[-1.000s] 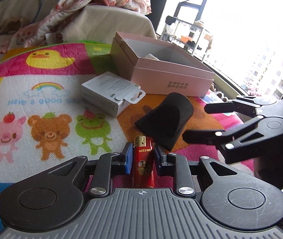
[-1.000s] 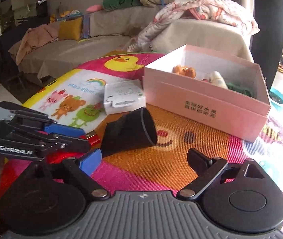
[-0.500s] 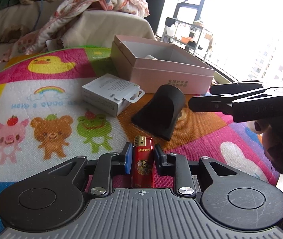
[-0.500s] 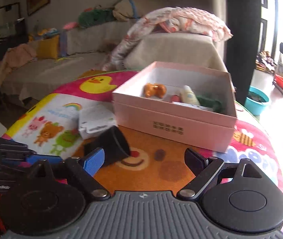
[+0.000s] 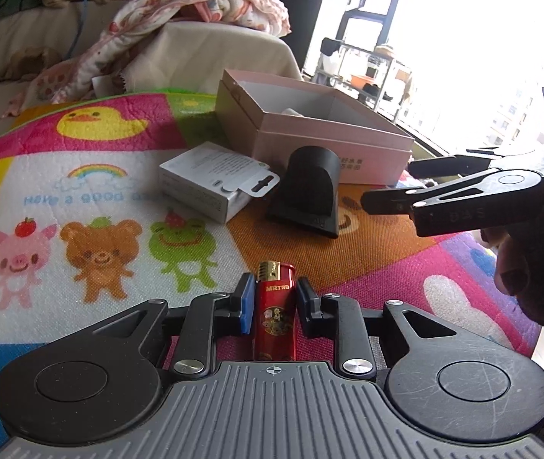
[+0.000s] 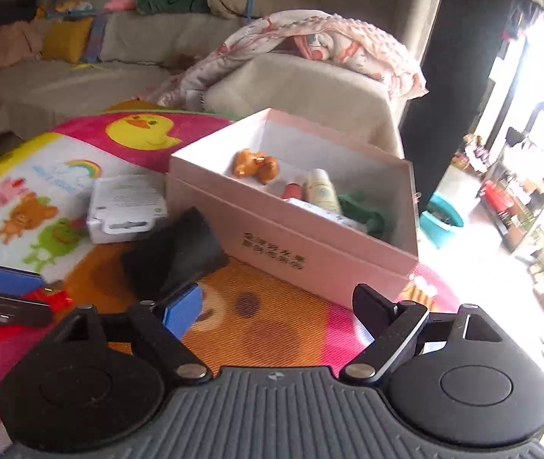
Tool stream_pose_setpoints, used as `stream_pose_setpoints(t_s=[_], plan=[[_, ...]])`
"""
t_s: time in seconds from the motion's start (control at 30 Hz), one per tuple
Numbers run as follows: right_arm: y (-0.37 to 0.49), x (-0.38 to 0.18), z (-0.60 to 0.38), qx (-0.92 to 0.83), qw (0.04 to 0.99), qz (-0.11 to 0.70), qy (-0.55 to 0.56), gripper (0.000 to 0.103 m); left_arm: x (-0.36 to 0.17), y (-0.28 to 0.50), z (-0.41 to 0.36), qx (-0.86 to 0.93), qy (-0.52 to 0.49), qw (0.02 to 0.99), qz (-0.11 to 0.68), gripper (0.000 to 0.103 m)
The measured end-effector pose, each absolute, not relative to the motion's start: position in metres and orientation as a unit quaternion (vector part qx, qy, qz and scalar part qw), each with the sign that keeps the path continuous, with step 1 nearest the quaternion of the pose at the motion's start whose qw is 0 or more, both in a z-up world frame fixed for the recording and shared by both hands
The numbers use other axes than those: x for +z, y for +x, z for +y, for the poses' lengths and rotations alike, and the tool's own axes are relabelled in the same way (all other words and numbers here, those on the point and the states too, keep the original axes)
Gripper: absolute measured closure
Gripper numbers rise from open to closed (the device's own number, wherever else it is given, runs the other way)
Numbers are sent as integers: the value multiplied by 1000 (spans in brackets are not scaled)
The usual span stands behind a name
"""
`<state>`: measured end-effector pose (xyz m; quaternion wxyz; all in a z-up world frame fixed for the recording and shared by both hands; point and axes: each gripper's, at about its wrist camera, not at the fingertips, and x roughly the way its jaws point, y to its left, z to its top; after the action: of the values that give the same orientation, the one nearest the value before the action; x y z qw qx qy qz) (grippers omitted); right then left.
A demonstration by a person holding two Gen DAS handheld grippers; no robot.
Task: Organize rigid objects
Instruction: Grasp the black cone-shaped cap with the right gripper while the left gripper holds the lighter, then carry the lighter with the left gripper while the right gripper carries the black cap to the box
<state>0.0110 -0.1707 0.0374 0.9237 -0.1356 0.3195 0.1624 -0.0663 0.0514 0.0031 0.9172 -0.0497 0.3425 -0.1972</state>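
Lighter (image 5: 275, 311), red, stands clamped between the closed fingers of the left gripper (image 5: 274, 304), above the mat (image 5: 92, 199) on the near side of the pink box (image 6: 310, 256). Right gripper (image 6: 277, 308) hangs wide open with nothing in it, facing the box's front wall. A black nozzle (image 5: 308, 191) and a white carton (image 5: 210, 179) lie near that wall; bare orange mat spreads between them and the grippers.
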Motion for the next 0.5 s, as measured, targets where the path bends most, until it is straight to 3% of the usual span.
stream_pose_setpoints(t_s=[0.3,0.5], plan=[[42,31,-135,180,899,400,15,16,5,-72,38,-179,-6,923,341,75],[71,22,-117,169,894,415,15,40,7,-79,37,-179,5,920,348,75]])
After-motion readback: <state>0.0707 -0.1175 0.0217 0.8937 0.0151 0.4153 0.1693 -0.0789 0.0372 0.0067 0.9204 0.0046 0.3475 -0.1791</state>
